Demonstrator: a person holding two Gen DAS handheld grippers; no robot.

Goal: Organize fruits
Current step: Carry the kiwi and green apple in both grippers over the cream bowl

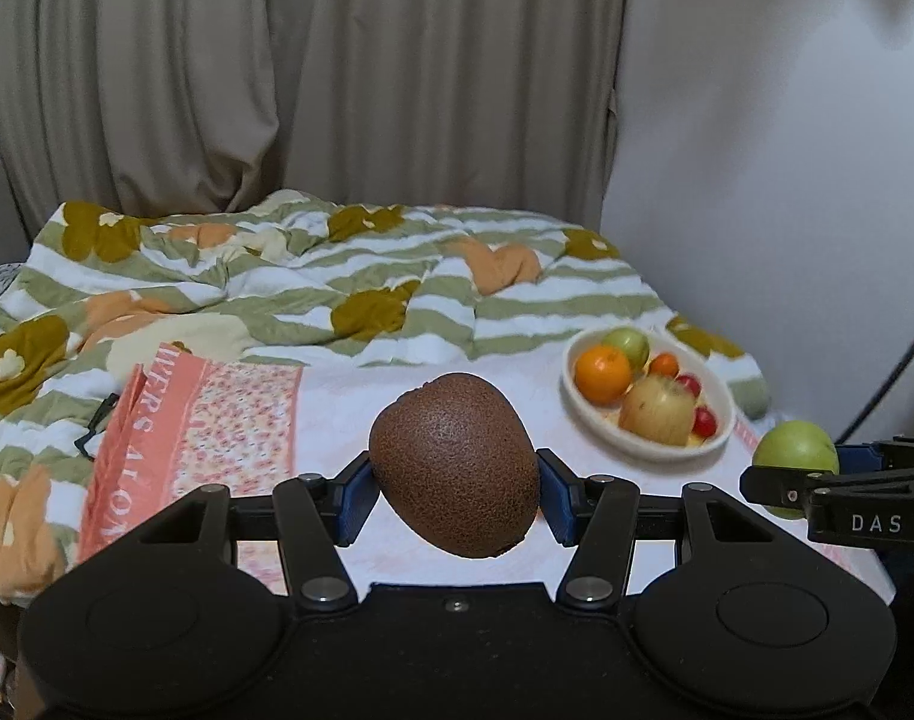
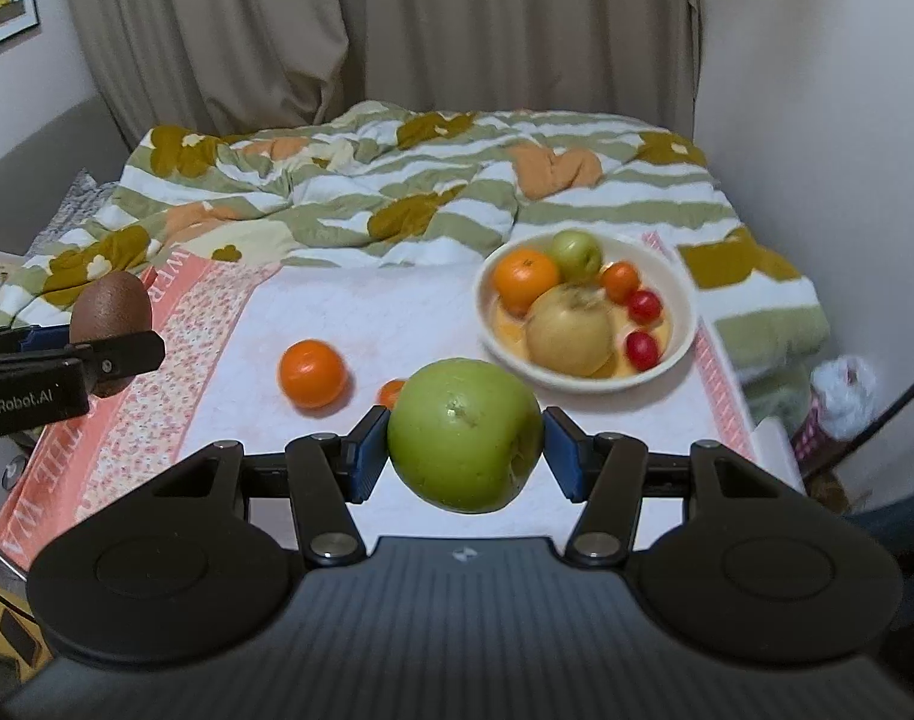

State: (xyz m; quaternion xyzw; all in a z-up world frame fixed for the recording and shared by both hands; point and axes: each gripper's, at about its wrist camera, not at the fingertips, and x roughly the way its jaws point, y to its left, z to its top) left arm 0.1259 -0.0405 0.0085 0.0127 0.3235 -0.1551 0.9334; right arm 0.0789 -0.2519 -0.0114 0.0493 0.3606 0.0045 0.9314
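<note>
My left gripper is shut on a brown kiwi and holds it above the pink cloth. The kiwi also shows at the left of the right wrist view. My right gripper is shut on a green apple, which also shows at the right of the left wrist view. A white bowl holds an orange, a small green apple, a yellow pear and small red fruits; it also shows in the left wrist view. An orange and a smaller orange fruit lie loose on the cloth.
A pink floral cloth covers the surface. A striped flowered quilt lies bunched behind it. Curtains hang at the back and a white wall stands on the right. A plastic bag lies beyond the right edge.
</note>
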